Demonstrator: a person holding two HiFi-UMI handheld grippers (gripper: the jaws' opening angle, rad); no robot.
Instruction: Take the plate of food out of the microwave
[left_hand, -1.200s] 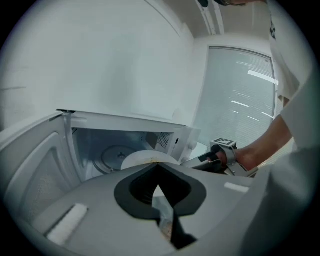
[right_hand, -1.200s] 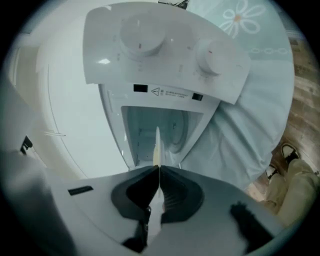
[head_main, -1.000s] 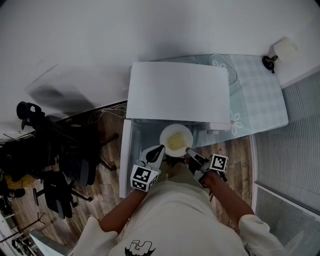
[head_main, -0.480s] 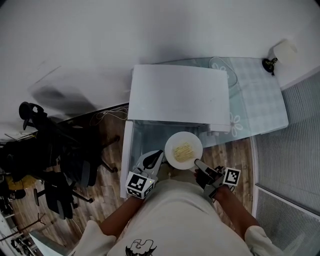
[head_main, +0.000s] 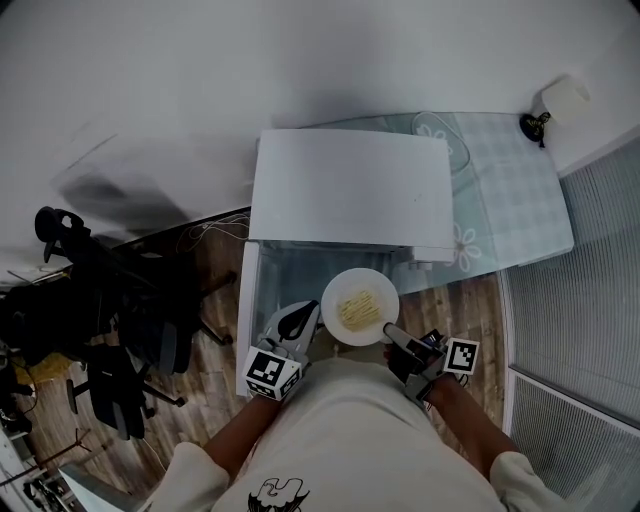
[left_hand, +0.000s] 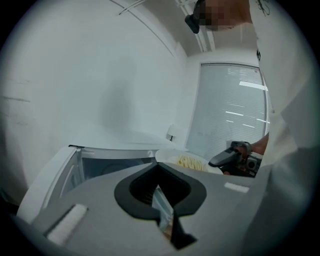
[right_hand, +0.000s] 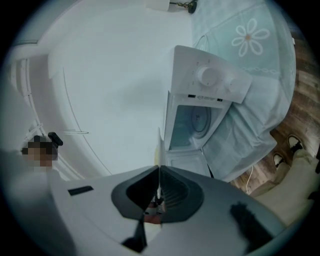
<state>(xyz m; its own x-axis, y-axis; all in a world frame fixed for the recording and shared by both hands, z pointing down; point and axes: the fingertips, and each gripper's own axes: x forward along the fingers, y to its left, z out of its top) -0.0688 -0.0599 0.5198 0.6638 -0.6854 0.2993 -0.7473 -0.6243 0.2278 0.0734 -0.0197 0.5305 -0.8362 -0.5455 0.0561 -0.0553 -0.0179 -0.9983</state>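
A white plate of yellow noodles (head_main: 360, 305) hangs in the air just in front of the open white microwave (head_main: 350, 190), outside its cavity. My right gripper (head_main: 390, 335) is shut on the plate's near right rim; in the right gripper view the plate (right_hand: 160, 142) runs edge-on as a thin line up from the closed jaws of that gripper (right_hand: 159, 167). My left gripper (head_main: 300, 322) is shut on nothing, just left of the plate and not touching it. In the left gripper view, the left gripper (left_hand: 160, 166) points past the plate (left_hand: 187, 161) and the right gripper (left_hand: 227, 157).
The microwave door (head_main: 247, 300) stands swung open to the left. The microwave sits on a table with a pale checked cloth (head_main: 510, 190), a clear bowl (head_main: 440, 130) behind it. Black office chairs (head_main: 90, 300) crowd the floor at the left.
The plate has come out of the microwave mouth toward me, carried by the right gripper. The left gripper has drawn back and down beside it.
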